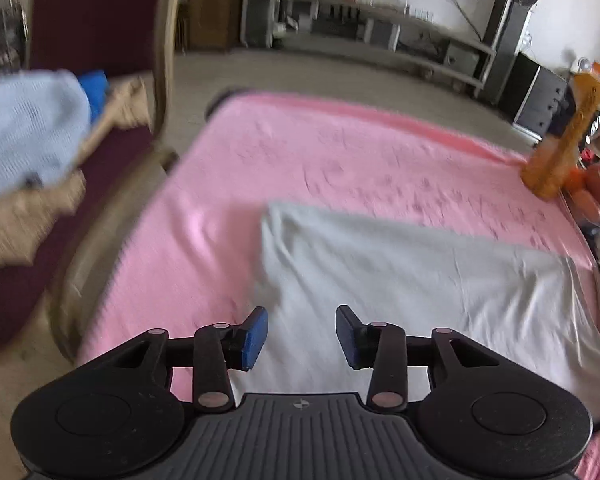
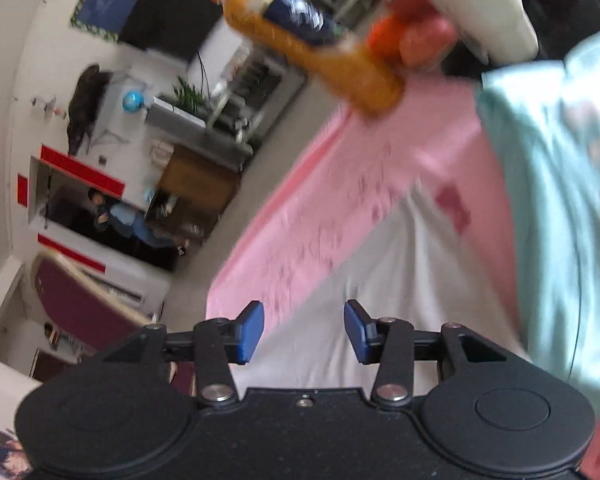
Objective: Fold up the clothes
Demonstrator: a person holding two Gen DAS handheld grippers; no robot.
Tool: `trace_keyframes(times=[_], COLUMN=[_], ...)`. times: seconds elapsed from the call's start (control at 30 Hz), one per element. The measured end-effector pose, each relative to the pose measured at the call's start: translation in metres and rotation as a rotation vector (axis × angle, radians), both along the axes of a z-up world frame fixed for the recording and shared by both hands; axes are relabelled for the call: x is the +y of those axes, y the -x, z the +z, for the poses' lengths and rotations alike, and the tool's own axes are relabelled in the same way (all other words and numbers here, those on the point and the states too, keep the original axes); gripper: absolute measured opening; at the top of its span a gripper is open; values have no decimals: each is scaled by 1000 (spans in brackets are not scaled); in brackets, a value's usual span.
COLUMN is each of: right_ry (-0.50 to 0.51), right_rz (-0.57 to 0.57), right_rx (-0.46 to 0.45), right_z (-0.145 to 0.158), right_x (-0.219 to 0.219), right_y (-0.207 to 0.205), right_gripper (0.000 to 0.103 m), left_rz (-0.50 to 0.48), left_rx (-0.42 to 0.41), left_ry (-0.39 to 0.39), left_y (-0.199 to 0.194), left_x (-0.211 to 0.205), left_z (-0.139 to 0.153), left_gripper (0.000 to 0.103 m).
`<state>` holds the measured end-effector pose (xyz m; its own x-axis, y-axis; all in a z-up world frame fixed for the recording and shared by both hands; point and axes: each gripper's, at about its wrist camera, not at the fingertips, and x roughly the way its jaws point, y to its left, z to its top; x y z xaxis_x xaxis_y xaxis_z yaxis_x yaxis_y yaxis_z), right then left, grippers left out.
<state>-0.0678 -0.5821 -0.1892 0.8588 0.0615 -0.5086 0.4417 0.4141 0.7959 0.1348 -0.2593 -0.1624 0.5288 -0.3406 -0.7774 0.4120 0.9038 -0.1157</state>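
Observation:
A pale grey-white garment [image 1: 400,280] lies flat on the pink cloth [image 1: 300,152] that covers the table. My left gripper [image 1: 302,338] hovers open over the garment's near left part, nothing between its blue pads. The right wrist view is tilted and blurred. There the same garment [image 2: 364,292] runs under my right gripper [image 2: 304,330], which is open and empty above it. A mint-green garment [image 2: 552,184] lies at the right of that view, on the pink cloth [image 2: 300,232].
A maroon chair [image 1: 112,128] at the left holds light blue [image 1: 28,128], blue and tan clothes. An orange drink bottle [image 1: 564,136] and red-orange fruit [image 1: 596,188] stand at the table's right edge, beside a white bottle [image 2: 484,4]. Shelving and speakers line the far wall.

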Motion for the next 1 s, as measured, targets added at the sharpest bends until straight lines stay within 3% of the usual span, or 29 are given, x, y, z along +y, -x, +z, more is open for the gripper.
trace_keyframes(times=[0.07,0.1,0.2,0.43,0.5,0.63,0.7,0.8,0.83,0.9,1.0], right_ry=[-2,6,14,-9,-60,-65,1,72,99,107,116], right_rz=[46,70,134,233,176,-57,-192,-322,-340,-316,-222], right_rx=[64,87,117,157,143,183,233,289,299,278,221], right_z=[-12,-17,-28,-52,-56,-54,-47,-34,-28,-18,-1], right_x=[8,13,25,35,21,-16,-31,-41,-39,-32,-15], right_y=[-21,-32,-58,-96,-87,-46,-19,10,16,25,33], right_gripper=[40,33,32,29,25,18,11,11,12,30,36], left_rz=[-4,2,6,-14,-9,-11,-11,-1,3,20,39], left_rx=[36,49,82,63,68,69,70,70,70,71,80], left_ry=[-42,-64,-110,-126,-128,-135,-136,-143,-146,-150,-114], left_y=[-4,-4,-6,-1,-1,-1,-1,1,1,5,18], left_x=[-13,-17,-23,-19,-18,-16,-14,-12,-11,-8,1], left_z=[-18,-26,-45,-50,-50,-51,-52,-52,-51,-49,-41], left_gripper=[40,39,40,49,52,57,59,60,60,59,59])
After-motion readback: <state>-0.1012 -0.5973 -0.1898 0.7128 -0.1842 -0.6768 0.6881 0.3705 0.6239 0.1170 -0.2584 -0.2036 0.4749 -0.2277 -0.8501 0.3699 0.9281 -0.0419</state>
